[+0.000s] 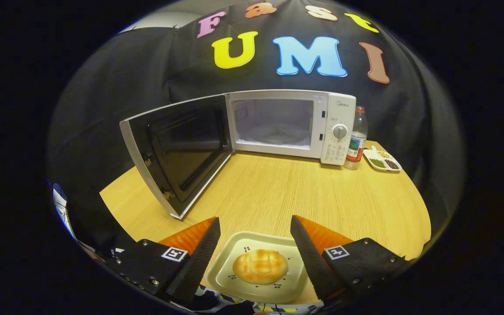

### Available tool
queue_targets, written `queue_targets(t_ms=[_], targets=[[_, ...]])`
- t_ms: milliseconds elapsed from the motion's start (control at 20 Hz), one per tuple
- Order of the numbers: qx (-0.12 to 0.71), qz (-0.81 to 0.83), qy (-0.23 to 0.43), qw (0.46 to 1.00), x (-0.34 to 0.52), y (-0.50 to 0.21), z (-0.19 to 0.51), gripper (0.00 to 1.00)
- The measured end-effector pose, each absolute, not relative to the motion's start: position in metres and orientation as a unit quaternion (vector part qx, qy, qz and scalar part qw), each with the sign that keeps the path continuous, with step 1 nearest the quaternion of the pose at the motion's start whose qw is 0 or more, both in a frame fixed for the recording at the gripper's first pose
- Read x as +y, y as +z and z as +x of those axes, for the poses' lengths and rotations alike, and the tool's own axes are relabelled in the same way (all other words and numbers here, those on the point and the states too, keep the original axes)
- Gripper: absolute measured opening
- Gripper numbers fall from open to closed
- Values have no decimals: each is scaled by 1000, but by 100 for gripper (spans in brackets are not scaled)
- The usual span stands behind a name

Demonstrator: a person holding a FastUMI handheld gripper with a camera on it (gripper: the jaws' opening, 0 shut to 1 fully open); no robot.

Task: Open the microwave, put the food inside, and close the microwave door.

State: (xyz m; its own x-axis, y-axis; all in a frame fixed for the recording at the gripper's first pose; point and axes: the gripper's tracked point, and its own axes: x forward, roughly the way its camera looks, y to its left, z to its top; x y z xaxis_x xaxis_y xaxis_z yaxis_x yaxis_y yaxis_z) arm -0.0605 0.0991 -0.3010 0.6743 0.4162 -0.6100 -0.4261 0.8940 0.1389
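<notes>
A white microwave [330, 127] stands at the back of the wooden table [287, 192], its door [177, 148] swung wide open to the left. The lit cavity with its glass turntable [278, 135] holds nothing. A golden bun [260, 266] lies on a square cream plate [230, 271] at the table's near edge. My gripper [255, 225] is open, its fingers apart on either side of the plate and above it, touching neither plate nor bun.
To the right of the microwave stands a water bottle [357, 138], and beside it a small divided dish [382, 160] with beans. The open door juts out over the left part of the table.
</notes>
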Motion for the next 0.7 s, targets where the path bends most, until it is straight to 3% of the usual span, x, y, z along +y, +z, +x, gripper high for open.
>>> queue_targets(t_ms=[700], targets=[[430,-30,240,870,88,-368,-91,99]])
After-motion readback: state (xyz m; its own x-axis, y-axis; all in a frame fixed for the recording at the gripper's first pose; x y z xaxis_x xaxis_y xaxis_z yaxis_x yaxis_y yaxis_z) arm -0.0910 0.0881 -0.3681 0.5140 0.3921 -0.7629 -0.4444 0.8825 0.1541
